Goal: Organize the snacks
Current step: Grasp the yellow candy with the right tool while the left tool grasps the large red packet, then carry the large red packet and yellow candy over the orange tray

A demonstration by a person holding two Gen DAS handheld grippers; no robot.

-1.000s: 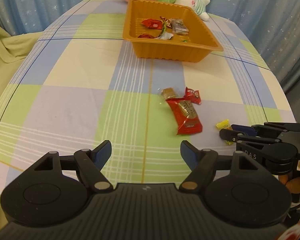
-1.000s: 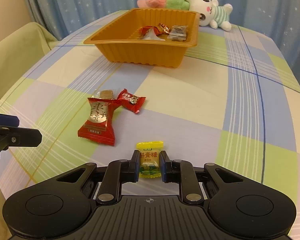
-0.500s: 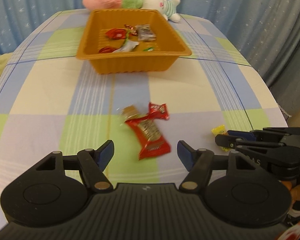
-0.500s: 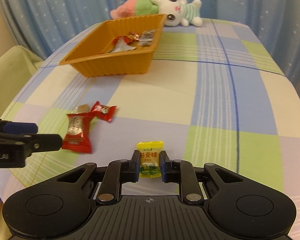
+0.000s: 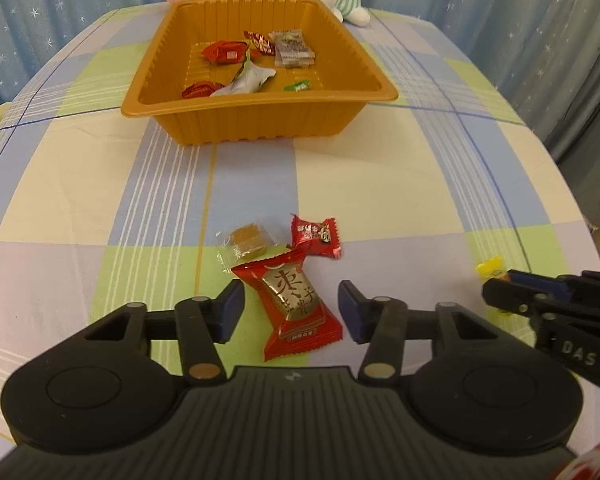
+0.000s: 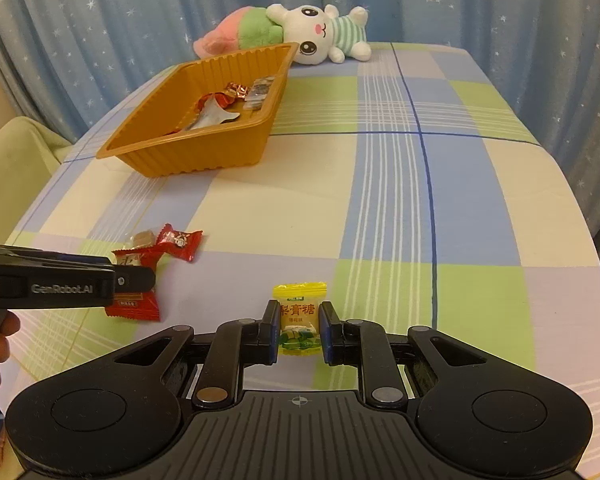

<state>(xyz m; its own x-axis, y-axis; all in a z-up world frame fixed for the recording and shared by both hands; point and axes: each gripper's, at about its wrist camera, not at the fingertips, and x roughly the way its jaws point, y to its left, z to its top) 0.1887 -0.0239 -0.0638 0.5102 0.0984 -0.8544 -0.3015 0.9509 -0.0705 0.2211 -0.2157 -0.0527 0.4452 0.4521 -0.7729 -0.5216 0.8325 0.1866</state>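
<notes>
The left tool (image 5: 291,307) is closing around the big red packet (image 5: 296,309) on the tabletop (image 5: 100,184), apparently not yet gripping, while the right tool (image 6: 299,330) clamps the yellow candy (image 6: 299,320), next bound for the orange tray (image 5: 260,120)

Glossy crinkled red foil snack packet (image 5: 296,312) on matt checked cotton tablecloth (image 5: 100,200), ribbed orange plastic tray (image 5: 260,128) shining smooth

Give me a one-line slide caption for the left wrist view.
Left tool closing around a large red snack packet on the checked tablecloth, orange tray of sweets beyond.
</notes>
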